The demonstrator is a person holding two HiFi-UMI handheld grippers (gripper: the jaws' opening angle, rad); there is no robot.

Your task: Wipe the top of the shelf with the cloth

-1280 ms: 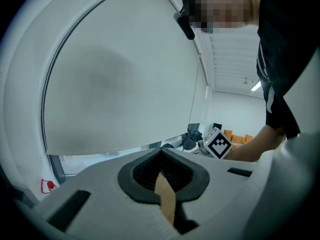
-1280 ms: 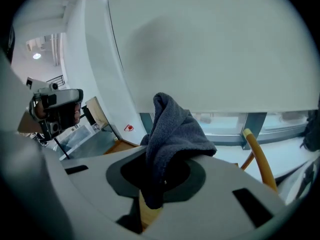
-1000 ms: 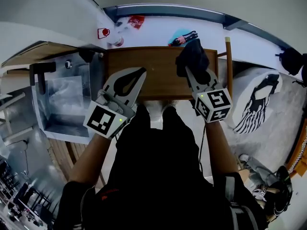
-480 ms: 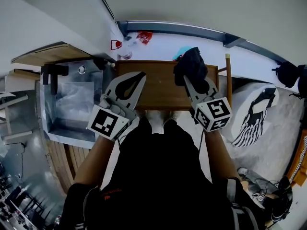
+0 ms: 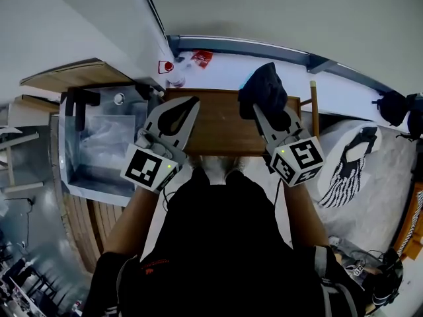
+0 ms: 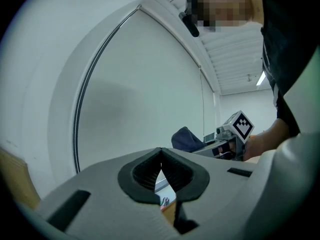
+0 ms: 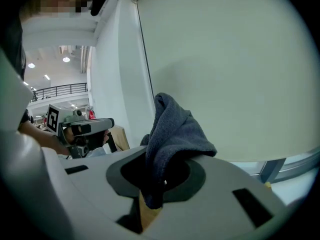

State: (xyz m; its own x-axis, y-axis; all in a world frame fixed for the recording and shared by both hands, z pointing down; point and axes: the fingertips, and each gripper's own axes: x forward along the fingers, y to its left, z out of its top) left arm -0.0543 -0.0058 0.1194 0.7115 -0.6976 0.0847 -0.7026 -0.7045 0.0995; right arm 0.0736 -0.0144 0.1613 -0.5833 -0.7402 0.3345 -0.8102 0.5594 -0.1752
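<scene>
The brown wooden shelf top (image 5: pixel 221 127) lies below me. A dark blue-grey cloth (image 5: pixel 263 88) is bunched at its far right edge. My right gripper (image 5: pixel 263 107) is shut on the cloth (image 7: pixel 175 134), which stands up in a heap above its jaws and hides the fingertips. My left gripper (image 5: pixel 192 102) hovers over the left part of the shelf, with its jaws shut and nothing between them (image 6: pixel 160 160). In the left gripper view the cloth (image 6: pixel 186 139) shows at the right. A sliver of wood (image 7: pixel 148 211) shows under the right jaws.
A metal sink-like box (image 5: pixel 79 170) stands left of the shelf. A wooden post (image 5: pixel 314 107) rises at the shelf's right end, with a black-and-white striped bag (image 5: pixel 350 160) beyond it. A red packet (image 5: pixel 202 57) lies on the pale floor behind the shelf, below a wall.
My right gripper has carried the cloth toward the shelf's far edge, where it now covers the bottle behind. The left gripper has stayed about where it was.
</scene>
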